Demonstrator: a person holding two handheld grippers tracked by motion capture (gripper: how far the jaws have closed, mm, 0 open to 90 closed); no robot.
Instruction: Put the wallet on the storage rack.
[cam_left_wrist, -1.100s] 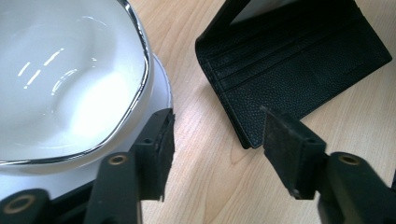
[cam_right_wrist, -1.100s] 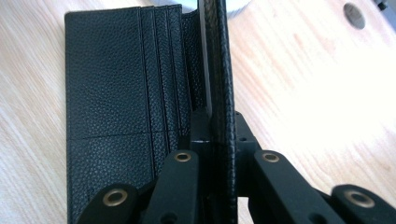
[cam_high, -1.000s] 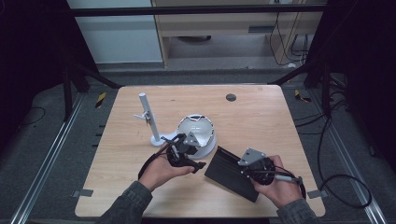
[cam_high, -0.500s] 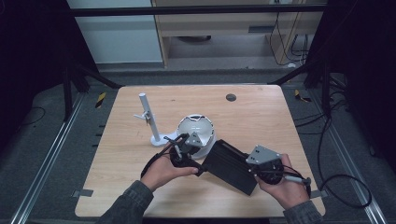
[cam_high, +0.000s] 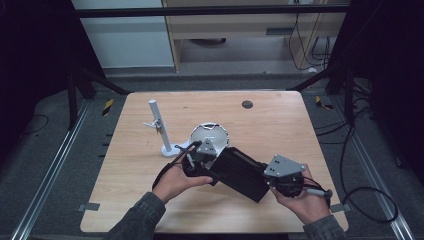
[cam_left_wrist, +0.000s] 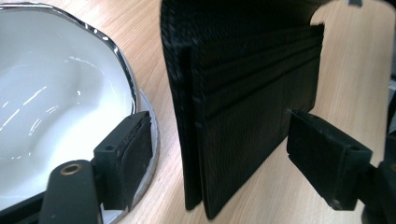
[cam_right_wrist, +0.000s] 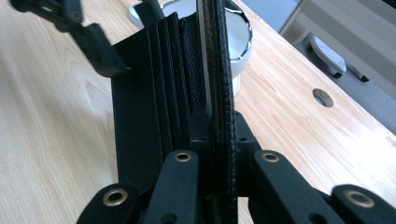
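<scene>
Clamped hard on one leaf of the long black textured leather wallet (cam_right_wrist: 215, 60), my right gripper (cam_right_wrist: 215, 140) has its pads pressed together with only that thin cover between them. I hold that end raised so the other leaf, the one with the stacked card slots, hangs off to the left of these jaws and the wallet fans apart. I judge this to be the whole point of the grip: one side anchored, the other free to be taken.

My left gripper (cam_left_wrist: 219, 154) has its jaws spread, and they have just been opening. The wallet (cam_left_wrist: 243, 102) stands edgewise between the two pads without either pressing it: the left pad sits clear of the folded spine, and the right pad stands off the slotted face. So that leaf is bracketed, not gripped. I keep this hand where it is because the jaws are already lined up on the part I want to catch next.

Just outside the left pad lies the shallow white bowl with a shiny chrome rim (cam_left_wrist: 56, 93), very near the pad's outer face, though I can't tell if they touch. From above, the wallet (cam_high: 240, 172) spans the gap between the left gripper (cam_high: 200, 160) and the right gripper (cam_high: 285, 175), over the pale wooden table (cam_high: 280, 125). Beyond the left jaws a white post on a round base (cam_high: 161, 127) stands apart, out of the way.
</scene>
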